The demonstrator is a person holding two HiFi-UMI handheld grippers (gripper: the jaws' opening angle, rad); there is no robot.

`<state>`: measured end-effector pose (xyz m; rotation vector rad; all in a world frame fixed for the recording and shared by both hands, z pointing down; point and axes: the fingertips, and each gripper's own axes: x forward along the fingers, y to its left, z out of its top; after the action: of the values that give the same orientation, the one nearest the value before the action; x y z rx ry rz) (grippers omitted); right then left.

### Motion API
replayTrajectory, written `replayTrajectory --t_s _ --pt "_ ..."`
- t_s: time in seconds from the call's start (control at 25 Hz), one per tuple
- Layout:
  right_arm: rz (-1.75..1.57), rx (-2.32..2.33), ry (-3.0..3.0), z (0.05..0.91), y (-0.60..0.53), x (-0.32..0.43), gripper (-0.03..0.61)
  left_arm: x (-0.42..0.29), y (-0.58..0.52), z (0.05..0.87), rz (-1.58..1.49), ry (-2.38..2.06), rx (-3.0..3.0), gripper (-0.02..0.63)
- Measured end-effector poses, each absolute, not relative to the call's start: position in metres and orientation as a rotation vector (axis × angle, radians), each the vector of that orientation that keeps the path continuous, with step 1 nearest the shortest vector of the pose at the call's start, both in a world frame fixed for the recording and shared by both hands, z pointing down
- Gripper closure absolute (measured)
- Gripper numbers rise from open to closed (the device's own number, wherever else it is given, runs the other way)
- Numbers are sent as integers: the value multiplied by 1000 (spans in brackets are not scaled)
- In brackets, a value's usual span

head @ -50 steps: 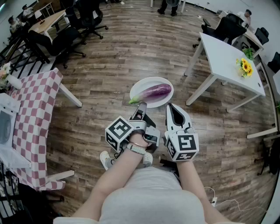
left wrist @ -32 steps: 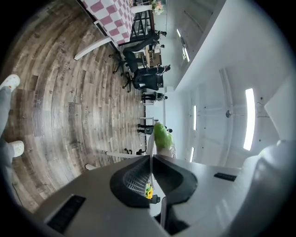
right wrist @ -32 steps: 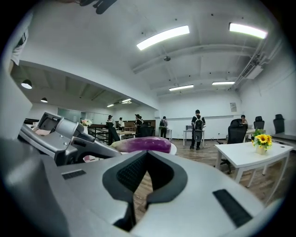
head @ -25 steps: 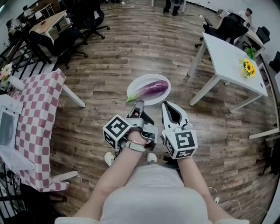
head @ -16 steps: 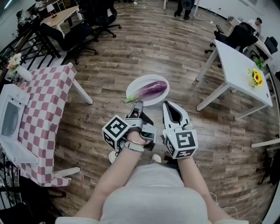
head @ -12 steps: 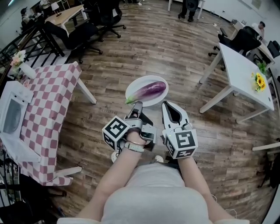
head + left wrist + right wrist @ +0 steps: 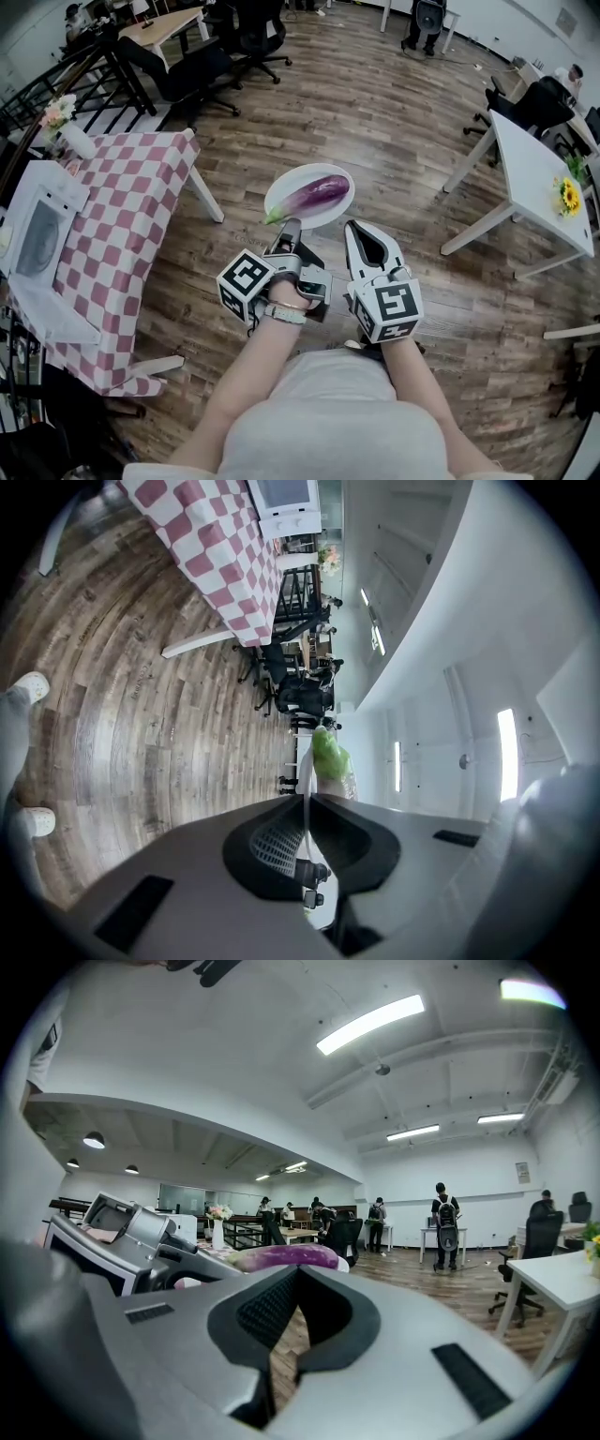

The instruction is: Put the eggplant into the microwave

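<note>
The left gripper [image 7: 287,226] is closed down to a thin slit on the near rim of a white plate [image 7: 281,190]. In the left gripper view the rim runs as a pale line between the two pads, and the plate hangs in the air above the wooden floor [image 7: 375,122]. The right gripper [image 7: 352,228] has its jaws together at the tips, with nothing showing in the gap behind them. The tips sit right by the plate's near-right rim, and whether they touch it I cannot tell. Both forearms reach straight out from the body, side by side. The grippers point away and close to level, each with its marker cube on top near the wrist. The eggplant [image 7: 320,194] lies across the middle of the plate. Its long axis runs from the near-left rim to the far-right rim, the green stem end reaches the rim beside the left gripper, and the purple rounded end points away. The microwave [image 7: 37,234] stands well off to the left, at the left edge of a table with a checked cloth [image 7: 131,216], and its door faces up in the head view.
</note>
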<state>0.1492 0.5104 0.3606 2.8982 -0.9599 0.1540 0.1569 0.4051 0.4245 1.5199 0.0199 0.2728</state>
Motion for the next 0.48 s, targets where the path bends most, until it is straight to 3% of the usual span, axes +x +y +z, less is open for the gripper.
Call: replayTrajectory --t_s 0.48 --pt "155 2876 -1077 361 403 149 554 146 304 424 220 -21 1505 594"
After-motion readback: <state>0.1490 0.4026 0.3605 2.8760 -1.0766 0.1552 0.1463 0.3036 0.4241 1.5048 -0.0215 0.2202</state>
